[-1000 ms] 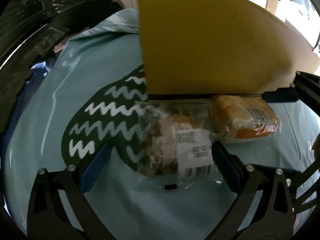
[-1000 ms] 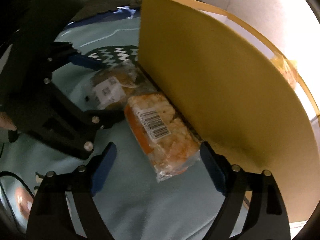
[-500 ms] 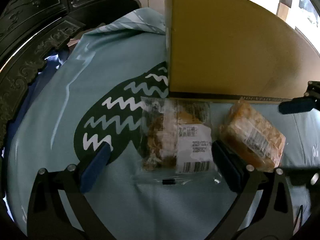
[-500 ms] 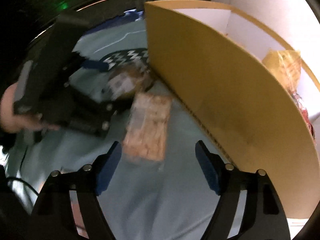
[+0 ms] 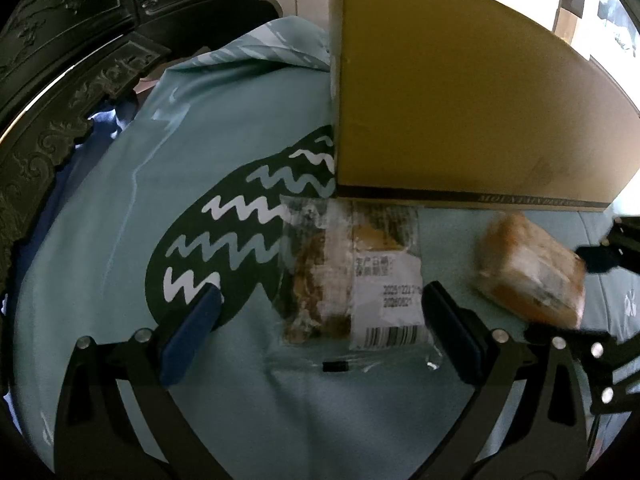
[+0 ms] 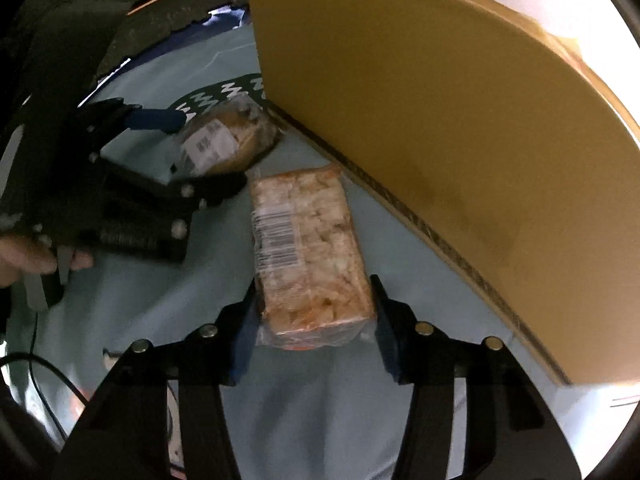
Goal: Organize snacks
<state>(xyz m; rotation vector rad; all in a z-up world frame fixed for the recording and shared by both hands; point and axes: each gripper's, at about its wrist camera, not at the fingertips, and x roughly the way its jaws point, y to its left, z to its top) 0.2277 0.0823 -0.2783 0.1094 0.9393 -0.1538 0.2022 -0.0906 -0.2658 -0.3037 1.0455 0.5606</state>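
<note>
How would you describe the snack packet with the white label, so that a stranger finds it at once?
Start at the tall yellow box standing on the light blue cloth. Just in front of its left corner lies the clear packet, flat between the open left gripper fingers. Unlike the orange block-shaped snack beside it, it carries a white label with a barcode.

Two close, downward wrist views, both on the yellow box (image 5: 460, 92).

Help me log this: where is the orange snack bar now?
In the right wrist view, the orange snack bar lies centre frame between the closing right gripper fingers, beside the yellow box.
</note>
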